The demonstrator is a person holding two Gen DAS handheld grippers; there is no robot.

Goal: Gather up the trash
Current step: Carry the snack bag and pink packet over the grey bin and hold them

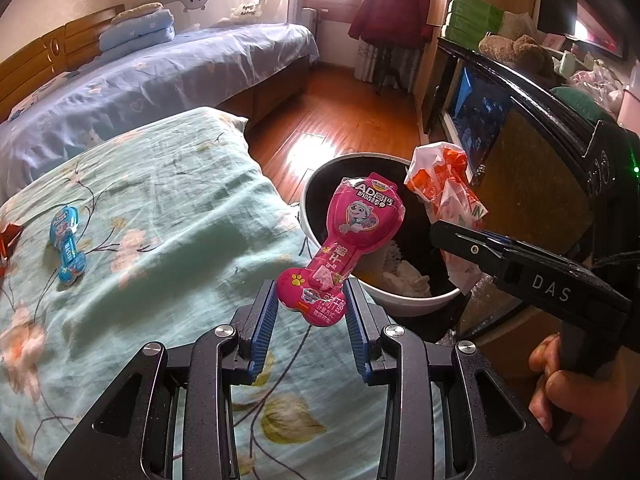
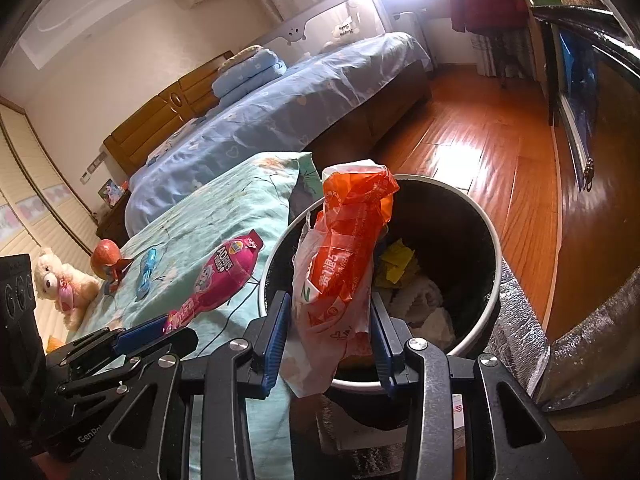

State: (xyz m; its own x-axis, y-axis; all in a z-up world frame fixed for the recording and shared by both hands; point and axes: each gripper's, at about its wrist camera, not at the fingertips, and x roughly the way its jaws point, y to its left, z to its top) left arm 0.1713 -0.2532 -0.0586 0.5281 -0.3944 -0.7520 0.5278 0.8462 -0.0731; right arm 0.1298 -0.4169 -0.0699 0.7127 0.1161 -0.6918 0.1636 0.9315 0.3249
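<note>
My left gripper (image 1: 310,294) is shut on a pink bone-shaped snack wrapper (image 1: 352,236), held at the bed's edge and reaching over the trash bin (image 1: 320,184). It also shows in the right wrist view (image 2: 224,276). My right gripper (image 2: 330,316) is shut on an orange and white plastic bag (image 2: 344,248), held above the near rim of the bin (image 2: 494,240). The bag also shows in the left wrist view (image 1: 444,184). A blue wrapper (image 1: 68,244) lies on the floral bedspread (image 1: 160,220), far left. The bin holds crumpled paper (image 2: 420,300) and yellow scraps.
A red wrapper (image 1: 8,236) lies at the bed's left edge. A teddy bear (image 2: 60,284) and an orange ball-shaped thing (image 2: 106,258) sit further along the bed. A dark cabinet (image 1: 520,128) stands right of the bin. Wooden floor (image 2: 460,128) lies beyond.
</note>
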